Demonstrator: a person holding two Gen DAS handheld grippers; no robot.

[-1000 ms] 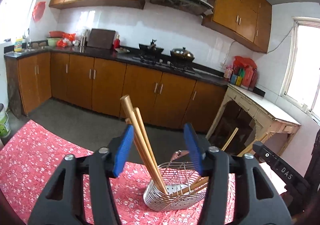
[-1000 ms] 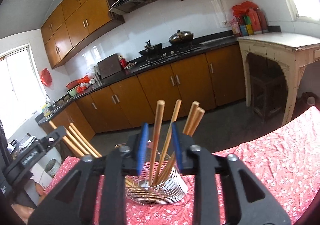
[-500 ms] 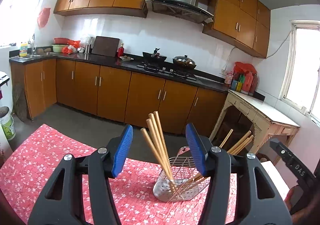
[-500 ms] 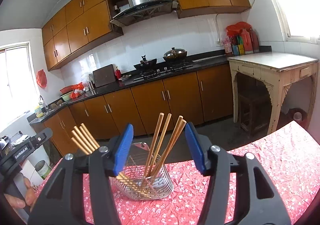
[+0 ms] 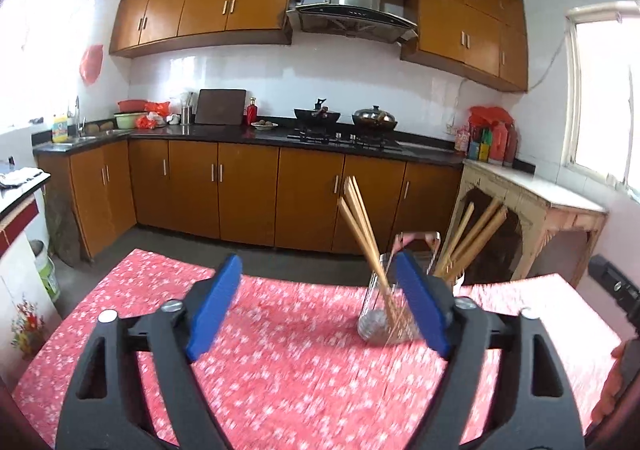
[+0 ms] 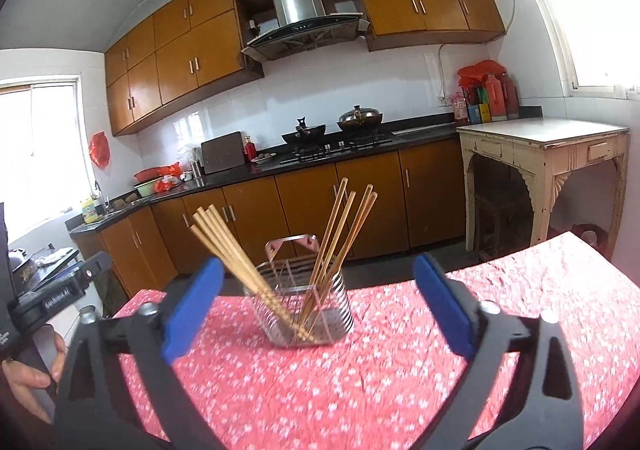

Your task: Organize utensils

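- Left gripper [image 5: 318, 304] hovers over the near part of the table [image 5: 280, 370], released, its blue pads spread wide with nothing between them; its jaws have just been opening.
- Right gripper [image 6: 318, 308] is likewise released, pads at their widest and clear of everything; its jaws have just been opening too.
- Wire utensil holder [image 6: 304, 300] stands upright on the red flowered tablecloth [image 6: 360, 390], toward the far edge of the table, apart from both grippers.
- In the right wrist view, 1 bundle of wooden chopsticks [image 6: 236, 256] leans out to the left from the holder's left compartment, and a second group of 4 chopsticks [image 6: 340, 238] leans to the right from the other side.
- In the left wrist view the holder shows behind the gripper's right pad, partly hidden and blurred, with the same 2 groups fanning apart.
- A hand [image 6: 28, 382] shows at the left edge of the right wrist view, on the left gripper's handle.
- Beyond the table run brown kitchen cabinets [image 5: 240, 194] under a dark counter, with a cream side table [image 6: 544, 154] on the right.
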